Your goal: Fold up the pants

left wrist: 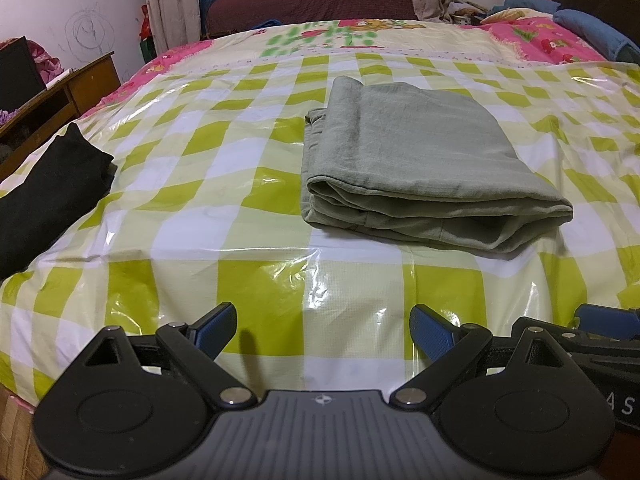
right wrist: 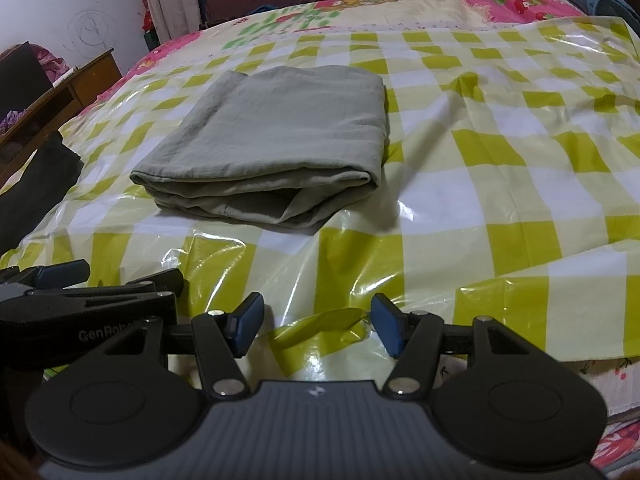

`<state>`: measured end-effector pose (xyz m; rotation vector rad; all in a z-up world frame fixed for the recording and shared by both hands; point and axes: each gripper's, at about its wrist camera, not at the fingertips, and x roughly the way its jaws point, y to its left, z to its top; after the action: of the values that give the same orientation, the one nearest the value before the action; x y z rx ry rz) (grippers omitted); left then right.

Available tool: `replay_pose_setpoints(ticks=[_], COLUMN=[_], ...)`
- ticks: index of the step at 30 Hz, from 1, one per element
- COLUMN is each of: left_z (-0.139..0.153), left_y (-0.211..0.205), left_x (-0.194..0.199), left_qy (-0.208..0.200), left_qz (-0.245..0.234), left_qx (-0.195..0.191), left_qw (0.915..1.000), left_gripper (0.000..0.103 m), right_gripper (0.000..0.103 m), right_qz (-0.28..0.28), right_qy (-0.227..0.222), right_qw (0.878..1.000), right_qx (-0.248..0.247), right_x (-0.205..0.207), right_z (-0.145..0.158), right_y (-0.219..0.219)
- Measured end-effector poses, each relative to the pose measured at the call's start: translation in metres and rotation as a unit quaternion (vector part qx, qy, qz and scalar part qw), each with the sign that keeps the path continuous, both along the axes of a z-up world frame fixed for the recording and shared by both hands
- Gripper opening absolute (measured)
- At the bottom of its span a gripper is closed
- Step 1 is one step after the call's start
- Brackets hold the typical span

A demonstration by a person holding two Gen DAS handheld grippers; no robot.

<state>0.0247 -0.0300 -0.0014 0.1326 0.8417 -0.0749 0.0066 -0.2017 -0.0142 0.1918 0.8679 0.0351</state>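
Note:
Grey-green pants (left wrist: pixel 416 160) lie folded into a compact rectangle on the green-and-white checked plastic sheet (left wrist: pixel 248 208) covering the bed. They also show in the right wrist view (right wrist: pixel 276 140). My left gripper (left wrist: pixel 322 332) is open and empty, held near the bed's front edge, well short of the pants. My right gripper (right wrist: pixel 316 330) is open and empty, also at the front edge, to the right of the left gripper, whose body shows at the left of the right wrist view (right wrist: pixel 80 296).
A folded black garment (left wrist: pixel 44 196) lies at the bed's left edge. A wooden desk (left wrist: pixel 60 96) stands to the left. Pink bedding (left wrist: pixel 552 40) and a blue bundle (left wrist: pixel 596 32) lie at the far right. A maroon sofa (left wrist: pixel 312 0) stands beyond.

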Motion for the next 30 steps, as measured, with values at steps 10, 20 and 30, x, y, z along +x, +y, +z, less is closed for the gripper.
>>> replay_pose_setpoints(ticks=[10,20,30], left_z=[-0.0005,0.0003,0.0003], left_y=[-0.0006,-0.0023,-0.0026], left_x=[0.0012,0.0012,0.0011], left_qy=[-0.002,-0.003,-0.004], left_qz=[0.001,0.001,0.001], left_qx=[0.003,0.004,0.005], left_qw=[1.0000,1.0000,1.0000], left_gripper=[0.103,0.103,0.103], right_gripper=[0.061,0.061,0.061], right_qz=[0.000,0.000,0.000], right_qy=[0.000,0.001,0.001], right_qw=[1.000,1.000,1.000], right_qx=[0.000,0.000,0.000], right_x=[0.0003,0.0005,0.0001], right_z=[0.0003,0.0005,0.0006], right_y=[-0.0001,-0.0002,0.0002])
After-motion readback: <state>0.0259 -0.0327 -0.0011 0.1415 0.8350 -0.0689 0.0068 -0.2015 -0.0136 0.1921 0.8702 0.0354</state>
